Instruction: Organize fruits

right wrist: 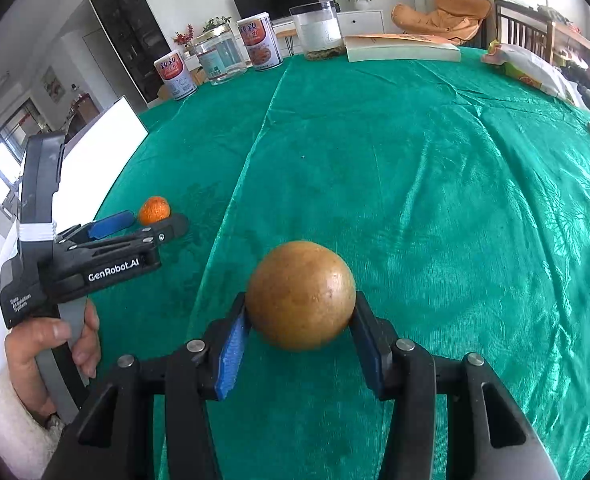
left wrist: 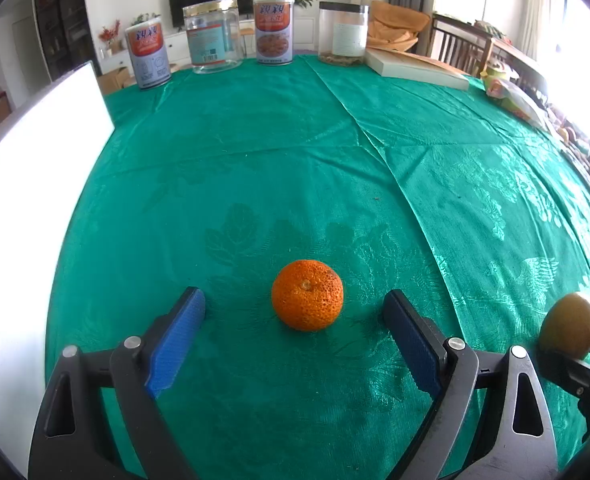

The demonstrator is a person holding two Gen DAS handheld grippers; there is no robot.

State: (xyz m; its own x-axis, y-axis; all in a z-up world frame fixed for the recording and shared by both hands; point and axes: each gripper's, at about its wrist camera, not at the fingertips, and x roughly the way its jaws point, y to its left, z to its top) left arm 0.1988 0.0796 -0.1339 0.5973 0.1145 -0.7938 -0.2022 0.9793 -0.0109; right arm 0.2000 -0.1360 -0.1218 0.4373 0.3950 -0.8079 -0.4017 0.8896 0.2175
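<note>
An orange mandarin (left wrist: 307, 295) sits on the green tablecloth (left wrist: 255, 160). My left gripper (left wrist: 294, 300) stands open around it, and neither blue pad touches it. In the right wrist view that mandarin (right wrist: 154, 210) shows at the far left, at the tips of the left gripper (right wrist: 155, 221). My right gripper (right wrist: 300, 310) is shut on a round brown fruit (right wrist: 301, 280), with both blue pads pressed against its sides. From the left wrist view the brown fruit (left wrist: 569, 326) appears at the right edge, to the right of the mandarin.
Two printed cans (left wrist: 147, 58), a clear jar (left wrist: 214, 40) and a black-lidded jar (left wrist: 343, 34) line the far edge, with a book (left wrist: 415, 66) beside them. A white board (left wrist: 35, 152) stands at the left. Bags (right wrist: 531, 66) lie at the far right. A hand (right wrist: 55, 344) holds the left gripper's handle.
</note>
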